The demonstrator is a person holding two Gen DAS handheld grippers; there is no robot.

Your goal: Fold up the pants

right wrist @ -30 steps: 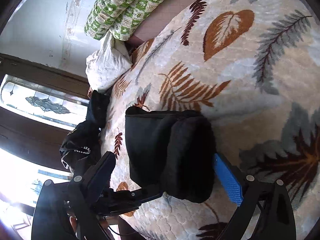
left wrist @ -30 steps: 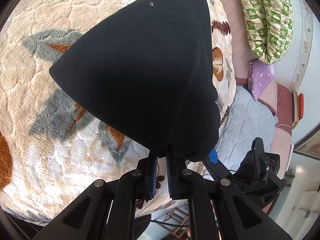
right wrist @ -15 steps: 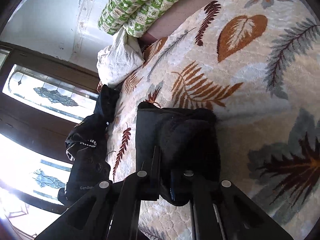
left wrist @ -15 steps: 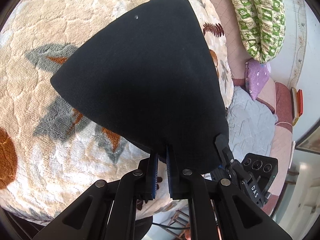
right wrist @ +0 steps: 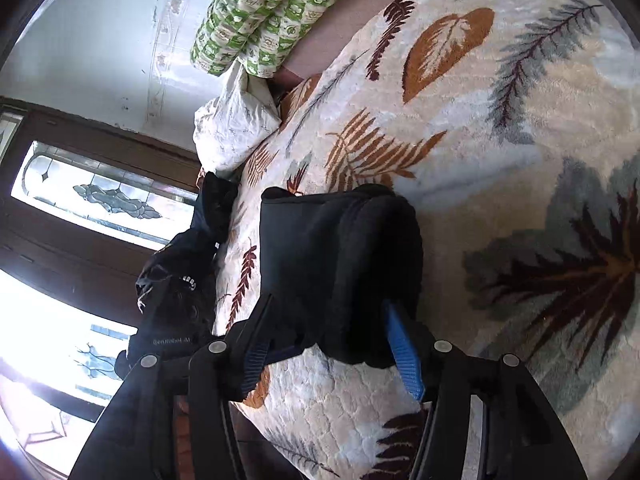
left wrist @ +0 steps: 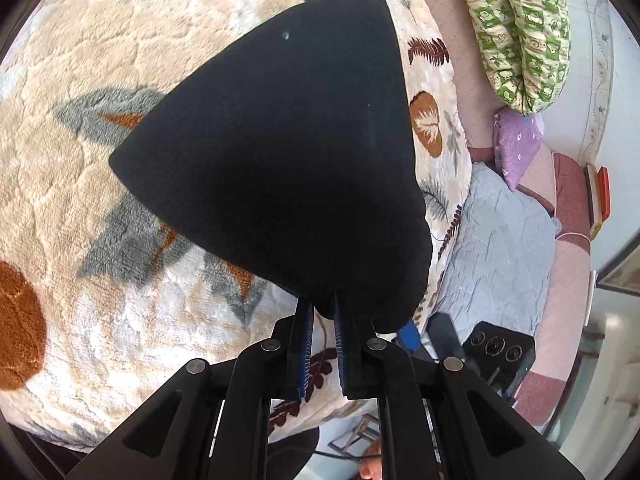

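Both cameras look forward along their own jaws, close above the leaf-patterned blanket (left wrist: 80, 184). The left view faces across the folded black pants (left wrist: 280, 152); the right sees them edge-on (right wrist: 340, 264). Both share the green pillow (left wrist: 520, 32).

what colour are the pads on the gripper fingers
Blue, ribbed pads; clearest in the right wrist view.
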